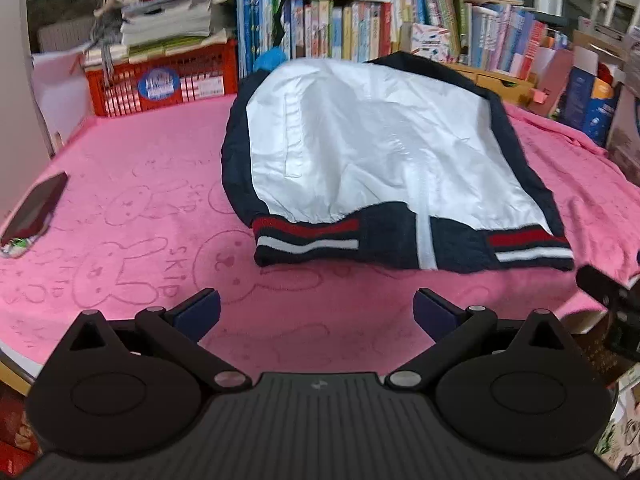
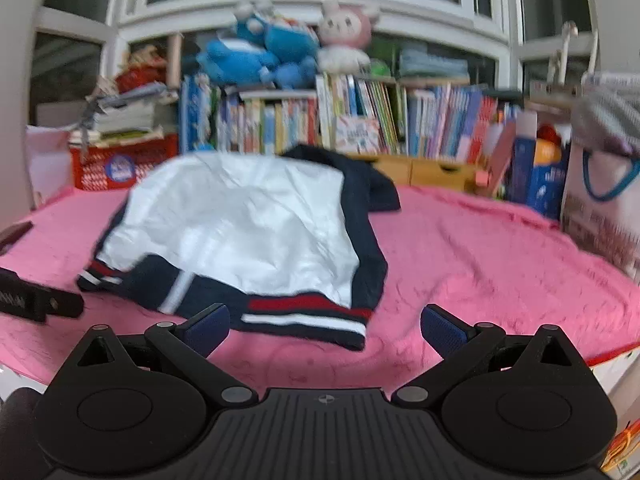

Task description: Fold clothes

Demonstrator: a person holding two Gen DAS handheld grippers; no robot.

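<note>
A white and navy jacket with a red and white striped hem lies folded on the pink blanket, sleeves tucked out of sight. My left gripper stands open in front of the hem, a short way off the cloth, nothing between its fingers. In the right wrist view the same jacket lies ahead and to the left. My right gripper is open too, its left finger close to the hem's right corner, with no cloth between the fingers. The left gripper's body shows at that view's left edge.
A dark phone lies on the blanket at the left. Behind stand a red crate with stacked papers, a row of books with plush toys on top, and boxes and a bag at the right.
</note>
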